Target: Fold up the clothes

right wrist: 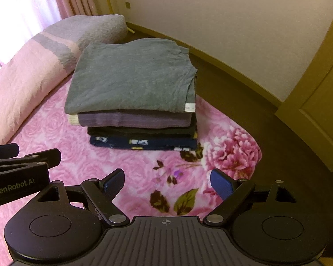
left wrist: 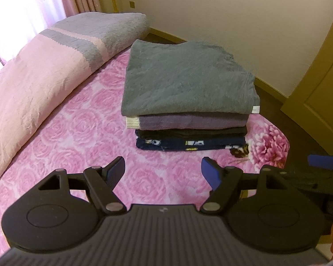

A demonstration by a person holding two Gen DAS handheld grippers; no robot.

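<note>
A stack of folded clothes sits on the pink rose-print bed cover (left wrist: 82, 146) (right wrist: 144, 168). On top lies a grey-green garment (left wrist: 184, 77) (right wrist: 131, 77) with a small white tag at its near right corner. Under it are a purple garment (left wrist: 188, 122) (right wrist: 131, 119), a black one, and a navy printed one (left wrist: 188, 144) (right wrist: 144, 143). My left gripper (left wrist: 163, 173) is open, short of the stack, holding nothing. My right gripper (right wrist: 167, 182) is open too, above the flower print, empty. Each gripper shows at the edge of the other's view.
A rolled pink and grey quilt (left wrist: 40, 75) (right wrist: 33, 66) lies along the left of the bed. Brown floor (right wrist: 244, 106), a cream wall and an olive door (left wrist: 317, 84) stand to the right past the bed's edge. Pink curtains hang at the far left.
</note>
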